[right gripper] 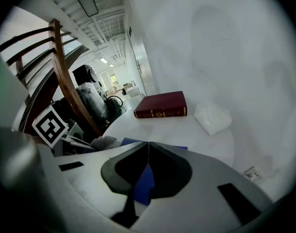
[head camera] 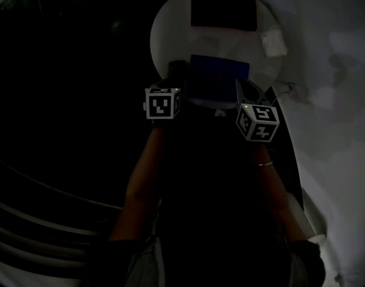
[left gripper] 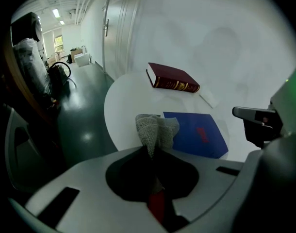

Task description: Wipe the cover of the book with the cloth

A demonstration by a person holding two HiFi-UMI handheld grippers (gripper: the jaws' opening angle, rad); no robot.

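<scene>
Cloth look: we see a grey, coarse-knit cloth [left gripper: 156, 129], bunched into folds.
Cloth state: it is pinched between the closed jaws of the left gripper [left gripper: 153, 148], and its free end stands up ahead of them.
Cloth place: it is over the near rim of the round white table [left gripper: 131, 98], just beside the book's near left corner.
Book look: we see a thin blue book [left gripper: 196, 134] with a small red mark on its cover.
Book pose: it is closed and lies flat near the table's near edge.

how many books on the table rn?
2. A dark red book lies at the far side of the round table; a blue book lies flat at its near edge. No others show in any view.
</scene>
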